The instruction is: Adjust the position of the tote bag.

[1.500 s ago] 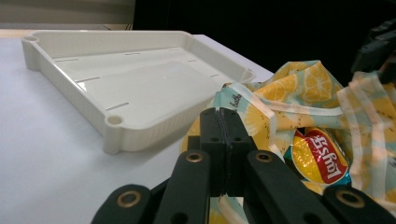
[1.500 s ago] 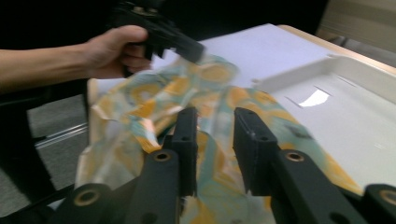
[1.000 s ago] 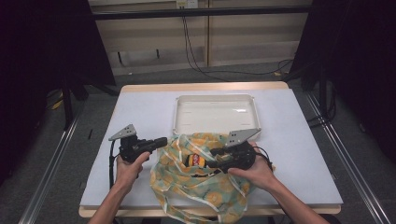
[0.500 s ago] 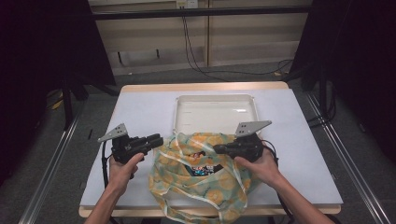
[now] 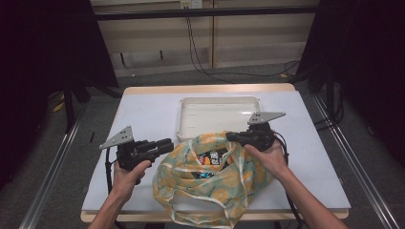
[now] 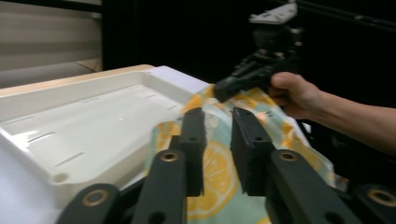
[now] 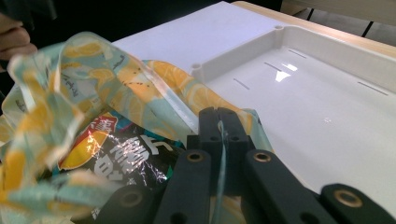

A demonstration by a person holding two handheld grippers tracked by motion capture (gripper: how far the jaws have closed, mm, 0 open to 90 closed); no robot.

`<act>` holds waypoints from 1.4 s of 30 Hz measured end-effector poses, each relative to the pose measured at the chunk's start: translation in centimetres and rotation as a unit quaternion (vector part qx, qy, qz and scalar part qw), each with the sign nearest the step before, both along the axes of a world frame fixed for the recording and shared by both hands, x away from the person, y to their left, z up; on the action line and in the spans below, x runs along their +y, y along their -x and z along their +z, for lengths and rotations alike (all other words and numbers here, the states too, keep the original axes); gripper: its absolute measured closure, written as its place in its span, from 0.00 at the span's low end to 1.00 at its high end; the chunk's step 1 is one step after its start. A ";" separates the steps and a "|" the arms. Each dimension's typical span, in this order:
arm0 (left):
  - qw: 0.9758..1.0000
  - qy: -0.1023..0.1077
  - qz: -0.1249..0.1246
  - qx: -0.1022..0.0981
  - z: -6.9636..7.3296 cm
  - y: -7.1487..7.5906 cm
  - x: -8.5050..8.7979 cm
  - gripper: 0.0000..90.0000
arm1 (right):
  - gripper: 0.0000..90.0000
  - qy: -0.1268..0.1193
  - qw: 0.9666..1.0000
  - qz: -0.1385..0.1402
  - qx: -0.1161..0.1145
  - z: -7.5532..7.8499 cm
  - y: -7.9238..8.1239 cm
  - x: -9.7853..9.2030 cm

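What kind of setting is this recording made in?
Probably a lab or studio rigged for recording, not a home: a lone white table ringed by black curtains, loose cables on a bare floor, and just a tray and a lemon-print bag laid out.

Legible text is confined to the snack packet (image 7: pixel 116 154) inside the lemon-print bag (image 7: pixel 154 84). In the right gripper view its glossy black face carries large pale characters in an East Asian script, creased and partly hidden by glare, so they cannot be read; a red-and-yellow emblem at its upper left is likewise unreadable. The tray (image 7: pixel 327 102) bears only moulded slots, no lettering.
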State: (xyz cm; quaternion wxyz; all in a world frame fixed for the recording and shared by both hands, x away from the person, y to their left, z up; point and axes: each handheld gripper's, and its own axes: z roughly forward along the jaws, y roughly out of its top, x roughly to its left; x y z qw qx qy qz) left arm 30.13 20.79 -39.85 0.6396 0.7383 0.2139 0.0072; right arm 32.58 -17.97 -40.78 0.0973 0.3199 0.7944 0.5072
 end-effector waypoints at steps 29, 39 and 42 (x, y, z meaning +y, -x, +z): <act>0.993 -0.098 -0.045 0.045 -4.0 -1.6 -5.5 1.00 | 0.68 -0.014 0.999 0.022 -0.031 1.7 2.9 -0.4; 0.994 -0.095 -0.040 0.047 -4.1 -1.6 -5.6 1.00 | 0.76 -0.037 0.995 0.080 -0.039 3.7 6.5 1.5; 0.993 -0.098 -0.041 0.046 -4.2 -1.7 -5.6 1.00 | 0.74 -0.022 0.992 0.120 -0.027 3.2 7.7 2.9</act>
